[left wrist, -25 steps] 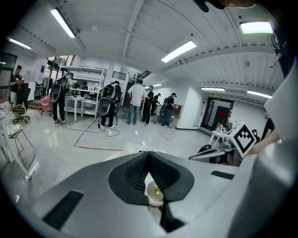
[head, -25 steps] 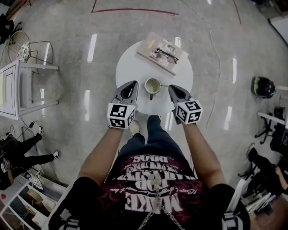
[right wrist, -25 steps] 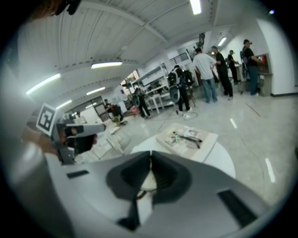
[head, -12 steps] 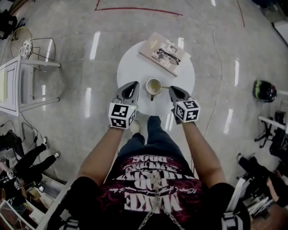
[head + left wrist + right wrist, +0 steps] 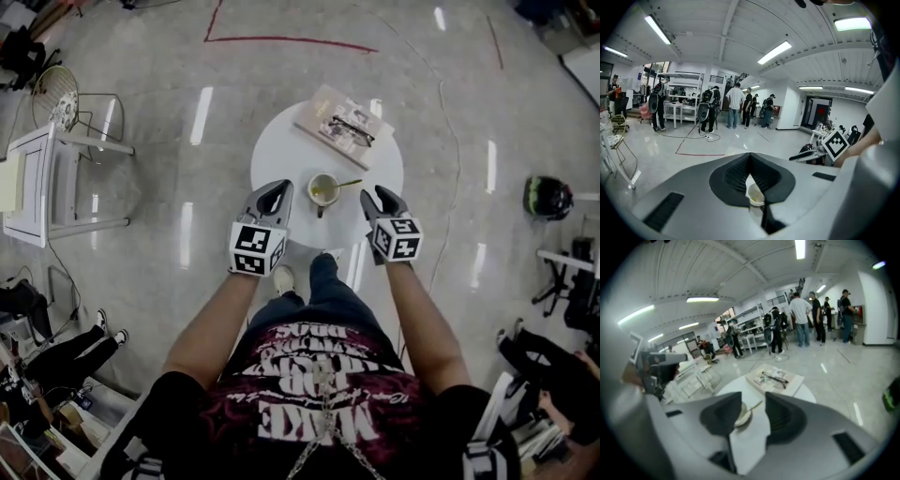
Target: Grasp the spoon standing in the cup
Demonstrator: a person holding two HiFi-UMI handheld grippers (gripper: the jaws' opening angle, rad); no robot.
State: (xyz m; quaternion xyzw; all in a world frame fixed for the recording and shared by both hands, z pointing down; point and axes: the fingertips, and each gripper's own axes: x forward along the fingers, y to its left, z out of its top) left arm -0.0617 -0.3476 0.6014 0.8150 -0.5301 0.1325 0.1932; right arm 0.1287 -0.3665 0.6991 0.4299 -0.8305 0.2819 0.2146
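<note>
Spoon (image 5: 346,184) handle is what I'm steering toward. My right gripper (image 5: 380,194) is opening, jaws well apart with nothing gripped; in its own view the handle and the cup (image 5: 323,189) show in the gap ahead, not yet between the pads. The left gripper (image 5: 278,190) is closed to a point and empty, just left of the cup.

The cup sits toward the near edge of the round white surface (image 5: 281,150), and the spoon leans on its rim with the handle slanting out to the right. A book (image 5: 328,114) with glasses (image 5: 353,128) on it lies at the far edge.

My worry is that the handle is thin and only propped. If one jaw touches it before the other, I expect it to slide round the rim or lever the cup over, and nothing is steadying the cup.

A second ago the right jaws were pressed together in a single point; now they stand spread. Both grippers flank the cup much as before.
</note>
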